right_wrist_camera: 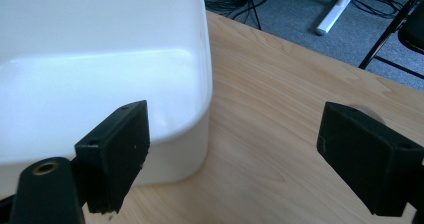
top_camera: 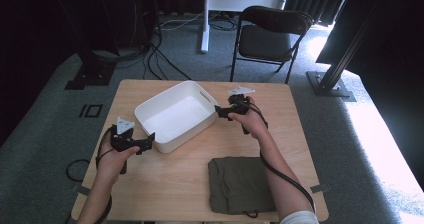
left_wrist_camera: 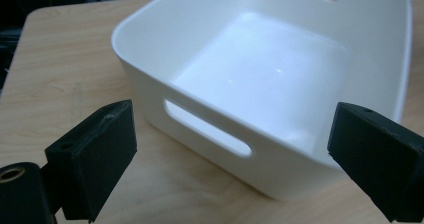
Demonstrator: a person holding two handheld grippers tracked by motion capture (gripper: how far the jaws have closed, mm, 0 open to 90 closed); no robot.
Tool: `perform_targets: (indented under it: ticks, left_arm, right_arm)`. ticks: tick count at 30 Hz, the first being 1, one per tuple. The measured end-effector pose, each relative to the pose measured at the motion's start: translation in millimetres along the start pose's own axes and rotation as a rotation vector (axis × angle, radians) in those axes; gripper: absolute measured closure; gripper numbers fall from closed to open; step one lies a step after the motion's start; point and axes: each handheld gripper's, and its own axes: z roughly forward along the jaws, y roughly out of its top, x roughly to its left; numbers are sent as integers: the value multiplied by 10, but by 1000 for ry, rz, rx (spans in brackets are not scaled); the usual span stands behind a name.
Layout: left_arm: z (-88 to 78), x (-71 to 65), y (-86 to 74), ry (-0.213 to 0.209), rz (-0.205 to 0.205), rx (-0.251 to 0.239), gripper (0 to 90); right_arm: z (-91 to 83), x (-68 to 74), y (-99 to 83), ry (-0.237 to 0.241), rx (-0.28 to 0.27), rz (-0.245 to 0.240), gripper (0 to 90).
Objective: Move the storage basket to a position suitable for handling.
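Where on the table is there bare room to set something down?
Bare wood lies left of the folded olive cloth, and along the right edge past it. It is crowded around the white bin, flanked by the left gripper and right gripper.

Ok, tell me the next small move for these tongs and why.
Probably ease both tongs inward onto the bin: left tongs and right tongs are open at its opposite ends, touching nothing, and the bin is empty.
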Motion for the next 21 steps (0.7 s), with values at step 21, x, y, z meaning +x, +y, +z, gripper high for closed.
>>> perform_targets:
  ticks: [21]
  left_arm:
    - [473,167,22,46,-62,76,66]
  right_arm:
    - [238,66,5,-15,28,-12,137]
